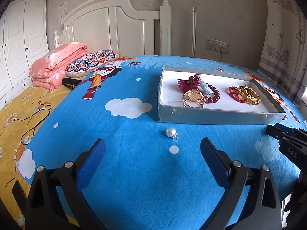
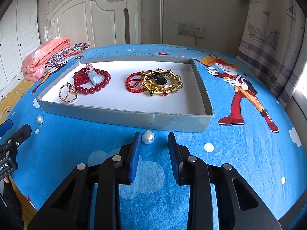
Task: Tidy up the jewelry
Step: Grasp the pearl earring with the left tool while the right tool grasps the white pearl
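Grey shallow box (image 2: 122, 117), white inside, open. In its left half: red bead bracelet (image 2: 92, 83) with pale jade pendant (image 2: 95, 77), gold ring (image 2: 67, 94). Toward its right: red cord bracelet (image 2: 134, 84), gold bamboo bangle (image 2: 162, 84). Loose before the box's front wall: two pearls (image 2: 148, 138) (image 2: 40, 118).

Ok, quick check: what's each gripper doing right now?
Left gripper: open, holding nothing; pearl earring lies ahead on the cloth.
Right gripper: open, partly closed around another pearl, not yet clamped.

hidden: lower part of gold ring (image 1: 193, 100) behind tray wall (image 1: 211, 116) | cut off: right gripper (image 1: 287, 140) by right edge, left gripper (image 2: 11, 134) by left edge
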`<action>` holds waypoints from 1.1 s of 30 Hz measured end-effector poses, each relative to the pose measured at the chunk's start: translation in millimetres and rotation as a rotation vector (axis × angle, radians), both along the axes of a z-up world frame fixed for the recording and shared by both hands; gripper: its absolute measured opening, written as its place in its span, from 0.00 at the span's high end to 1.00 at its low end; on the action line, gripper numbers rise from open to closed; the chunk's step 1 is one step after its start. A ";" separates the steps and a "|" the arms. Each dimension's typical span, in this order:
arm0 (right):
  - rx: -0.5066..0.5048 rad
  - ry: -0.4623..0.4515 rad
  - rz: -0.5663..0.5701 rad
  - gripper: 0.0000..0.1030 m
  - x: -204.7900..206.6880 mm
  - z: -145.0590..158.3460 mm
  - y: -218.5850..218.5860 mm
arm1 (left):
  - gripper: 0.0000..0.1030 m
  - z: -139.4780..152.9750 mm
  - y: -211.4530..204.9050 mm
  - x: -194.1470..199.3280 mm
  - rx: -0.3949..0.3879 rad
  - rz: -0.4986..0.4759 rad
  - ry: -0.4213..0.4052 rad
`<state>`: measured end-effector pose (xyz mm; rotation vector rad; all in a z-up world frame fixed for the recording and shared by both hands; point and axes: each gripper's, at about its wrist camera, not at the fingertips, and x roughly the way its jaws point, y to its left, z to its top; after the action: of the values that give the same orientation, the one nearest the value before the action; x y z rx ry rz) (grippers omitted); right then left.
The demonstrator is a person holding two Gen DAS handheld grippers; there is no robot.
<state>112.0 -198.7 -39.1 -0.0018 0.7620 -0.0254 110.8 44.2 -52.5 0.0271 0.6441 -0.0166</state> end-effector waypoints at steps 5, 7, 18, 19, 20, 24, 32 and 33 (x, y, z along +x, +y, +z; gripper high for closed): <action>-0.029 0.010 0.014 0.86 4.2 0.7 5.2 | 0.09 -2.9 1.1 8.3 -0.005 0.011 0.028; -0.053 0.003 0.023 0.87 3.1 0.2 8.4 | 0.12 -3.3 1.7 13.7 -0.013 0.018 0.052; -0.014 -0.030 0.034 0.87 -7.1 -1.1 3.4 | 0.47 -7.5 -12.4 48.1 -0.011 0.031 0.168; -0.012 -0.032 0.035 0.87 -7.9 -1.1 2.8 | 0.50 -7.8 -13.7 49.5 -0.005 0.035 0.165; -0.012 -0.032 0.036 0.87 -8.8 -1.1 2.8 | 0.53 -7.8 -14.6 50.9 -0.003 0.034 0.164; -0.005 -0.039 0.041 0.87 -11.9 -1.6 1.8 | 0.73 -8.0 -17.1 51.9 0.004 0.008 0.148; 0.001 -0.063 0.044 0.87 -18.2 -3.2 0.6 | 0.86 -11.7 -16.8 33.1 -0.003 -0.023 0.079; -0.001 -0.069 0.045 0.87 -19.5 -3.5 0.5 | 0.86 -12.2 -17.0 29.4 -0.006 -0.026 0.072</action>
<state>92.5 -198.3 -42.6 -0.0186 0.6924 0.0166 140.2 27.2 -64.6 0.0287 0.7154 -0.0445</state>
